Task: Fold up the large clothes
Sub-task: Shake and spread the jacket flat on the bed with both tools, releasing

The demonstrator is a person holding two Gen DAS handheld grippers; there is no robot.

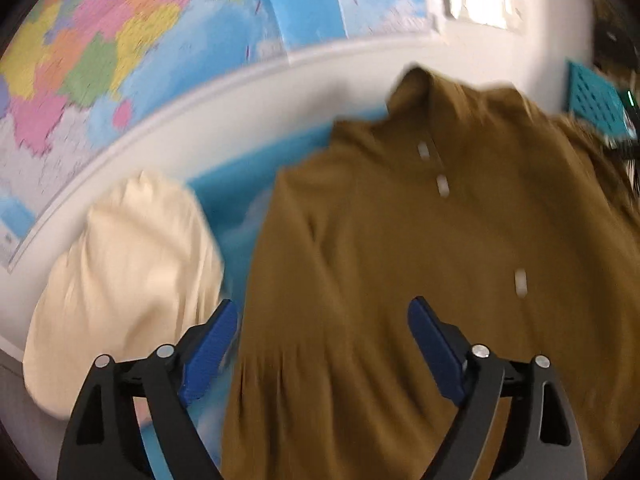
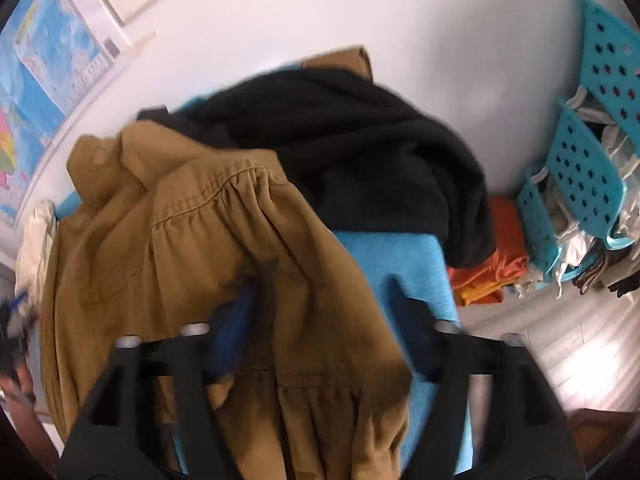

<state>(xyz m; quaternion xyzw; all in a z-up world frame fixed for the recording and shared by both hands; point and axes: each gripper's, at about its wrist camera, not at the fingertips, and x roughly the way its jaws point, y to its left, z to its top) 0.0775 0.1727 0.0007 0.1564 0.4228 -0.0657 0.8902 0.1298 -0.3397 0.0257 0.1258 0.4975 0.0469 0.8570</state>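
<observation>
White walls with a colourful map (image 1: 100, 52) at upper left back a blue-covered surface (image 2: 404, 276). At frame centre, a mustard-brown shirt (image 1: 400, 240) lies spread on it. Both the left gripper (image 1: 322, 340) and right gripper (image 2: 324, 320) hover above, fingers spread, gripping nothing. Closing carelessly could bunch the shirt or snag the neighbouring black garment (image 2: 360, 152).

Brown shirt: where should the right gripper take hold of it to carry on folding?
Probably the brown shirt at its loose sleeve, bunched and raised off the blue surface. The open right gripper could come down from above it, a jaw on each side. The flat body offers no such ridge.
</observation>
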